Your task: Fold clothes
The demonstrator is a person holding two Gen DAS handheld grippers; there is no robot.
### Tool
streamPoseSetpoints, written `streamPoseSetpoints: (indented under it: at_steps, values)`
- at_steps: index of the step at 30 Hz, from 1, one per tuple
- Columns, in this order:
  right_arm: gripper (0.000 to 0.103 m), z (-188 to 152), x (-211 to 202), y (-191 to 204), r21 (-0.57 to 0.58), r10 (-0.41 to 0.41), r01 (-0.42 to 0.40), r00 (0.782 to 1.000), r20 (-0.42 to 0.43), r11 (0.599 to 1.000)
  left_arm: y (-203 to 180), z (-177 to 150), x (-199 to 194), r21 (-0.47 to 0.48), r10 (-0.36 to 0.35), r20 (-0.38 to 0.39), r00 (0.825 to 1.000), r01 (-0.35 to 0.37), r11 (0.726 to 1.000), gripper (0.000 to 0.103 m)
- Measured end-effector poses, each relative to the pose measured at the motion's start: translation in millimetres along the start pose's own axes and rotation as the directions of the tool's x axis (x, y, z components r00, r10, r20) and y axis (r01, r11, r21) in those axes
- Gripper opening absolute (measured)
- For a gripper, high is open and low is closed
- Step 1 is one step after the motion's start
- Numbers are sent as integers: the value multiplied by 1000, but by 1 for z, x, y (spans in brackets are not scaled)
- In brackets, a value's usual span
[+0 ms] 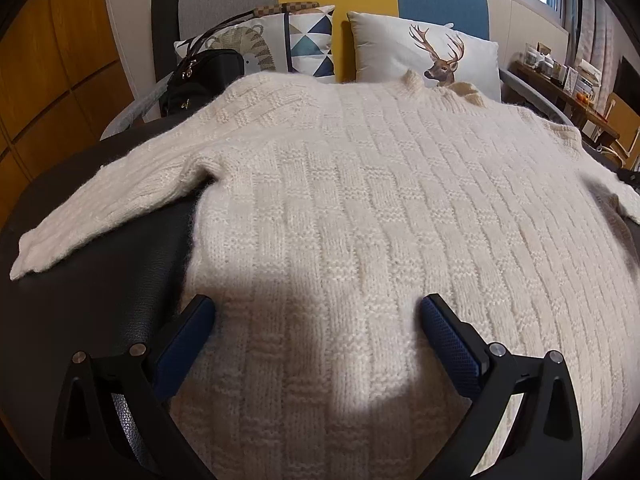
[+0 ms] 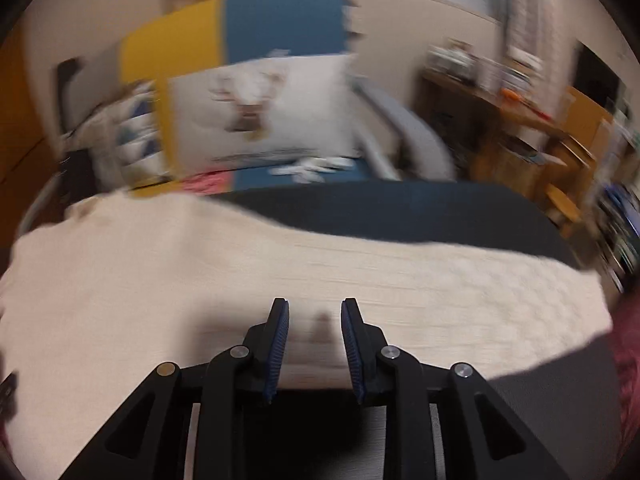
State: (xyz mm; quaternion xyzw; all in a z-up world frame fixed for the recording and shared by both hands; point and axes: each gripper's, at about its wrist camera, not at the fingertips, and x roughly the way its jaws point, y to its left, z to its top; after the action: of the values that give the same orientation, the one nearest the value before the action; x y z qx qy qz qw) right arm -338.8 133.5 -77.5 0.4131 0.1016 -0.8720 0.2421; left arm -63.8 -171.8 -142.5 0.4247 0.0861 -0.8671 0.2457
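Cream sweater [image 1: 360,200] (no readable label) lies spread flat.

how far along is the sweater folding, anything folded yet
Done: the cream sweater lies spread flat on the dark table, sleeve out. In hand: nothing; the left gripper is wide open above the hem, the right gripper narrowly open, gripping nothing. Left: every fold.

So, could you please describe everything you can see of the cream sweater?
The cream sweater is a thick, fuzzy basket-weave knit, spread flat and unfolded on a dark surface. One sleeve angles out to the side, and the collar lies at the far end near the pillows. Neither gripper grips it; shadows fall on the near hem.
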Motion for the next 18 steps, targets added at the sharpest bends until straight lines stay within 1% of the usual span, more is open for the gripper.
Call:
streamPoseSetpoints:
  at_steps: [2,4,7,13,15,17,18]
  values:
    - [26,-2,15,31,-76,28,-32,998,-59,997,0,0,0,-5,-1,-1,1000,1,1000,103]
    - [26,-9,34,52,-124,15,-29,994,-110,992,0,0,0,-10,0,-1,1000,0,1000,103]
    - [26,-16,42,53,-115,-17,6,996,-92,993,1,0,1,-14,-5,-1,1000,5,1000,103]
    - [26,-24,41,36,-66,-37,33,997,-61,997,0,-4,-3,-18,-1,-3,1000,1,1000,103]
    - [27,-24,41,37,-72,-52,49,997,-52,996,-2,-8,-6,-17,-2,1,1000,2,1000,103]
    - [27,-19,44,40,-92,-67,61,995,-68,994,0,-8,-8,-16,-14,-5,1000,14,1000,103]
    - [27,-14,43,40,-85,-74,65,993,-97,994,1,-6,-9,-16,-22,-17,1000,21,1000,103]
